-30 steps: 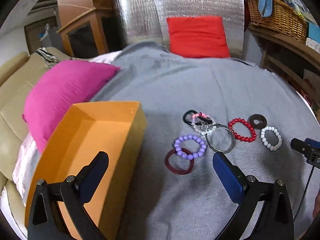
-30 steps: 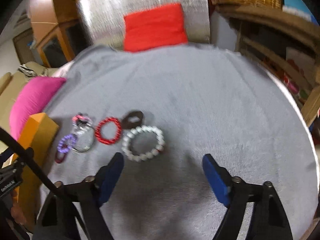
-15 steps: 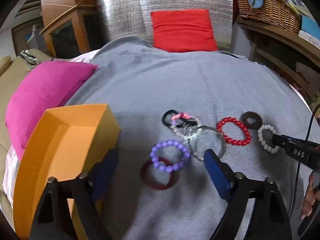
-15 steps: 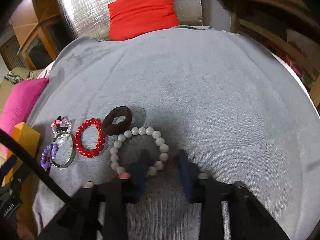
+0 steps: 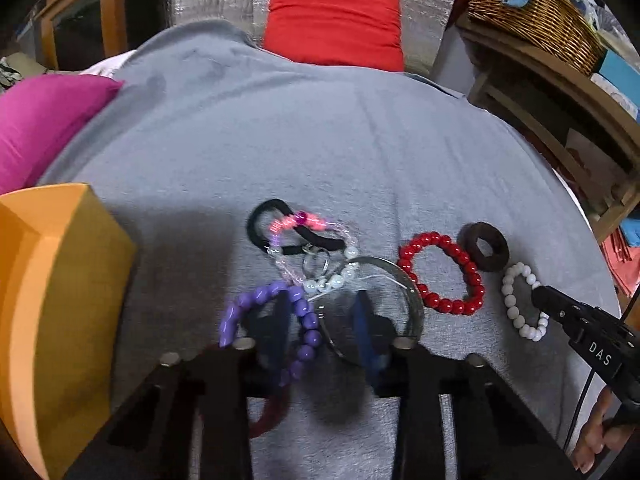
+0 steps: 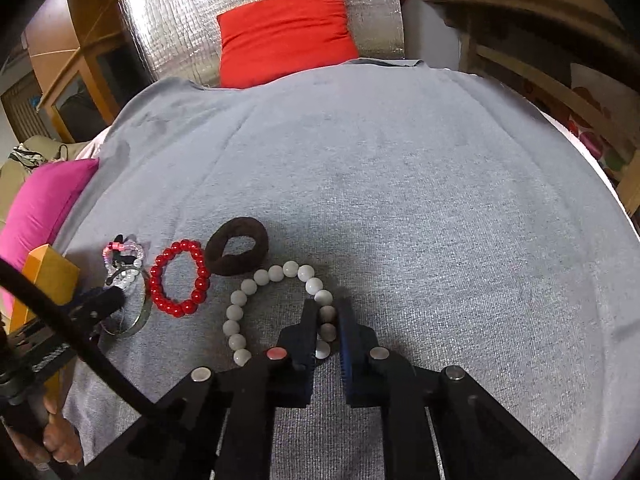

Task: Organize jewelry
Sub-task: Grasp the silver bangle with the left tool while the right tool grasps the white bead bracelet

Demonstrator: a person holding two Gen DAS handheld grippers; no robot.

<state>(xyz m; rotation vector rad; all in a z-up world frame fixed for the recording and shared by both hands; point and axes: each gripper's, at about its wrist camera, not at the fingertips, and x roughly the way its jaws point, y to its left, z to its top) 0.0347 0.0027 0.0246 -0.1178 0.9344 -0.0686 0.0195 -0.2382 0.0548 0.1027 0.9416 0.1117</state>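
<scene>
Bracelets lie in a row on the grey cloth (image 5: 320,140). My left gripper (image 5: 322,312) is low over them, its jaws partly closed with the right side of the purple bead bracelet (image 5: 304,320) and the edge of the silver bangle (image 5: 412,300) between them. My right gripper (image 6: 328,320) is shut on the right side of the white bead bracelet (image 6: 256,280), which lies on the cloth. A red bead bracelet (image 5: 444,272) and a brown hair tie (image 5: 486,246) lie between the two. A dark red ring (image 5: 272,412) shows under the left gripper.
An orange box (image 5: 52,300) stands at the left of the cloth, with a pink cushion (image 5: 44,120) behind it. A black hair tie and clear bead bracelet (image 5: 304,240) lie tangled. A red cushion (image 5: 336,20) sits at the back, wooden shelves (image 5: 560,80) at the right.
Both grippers have come down onto the jewelry. The right has closed on the white bracelet. The left has narrowed around the purple bracelet and bangle.
</scene>
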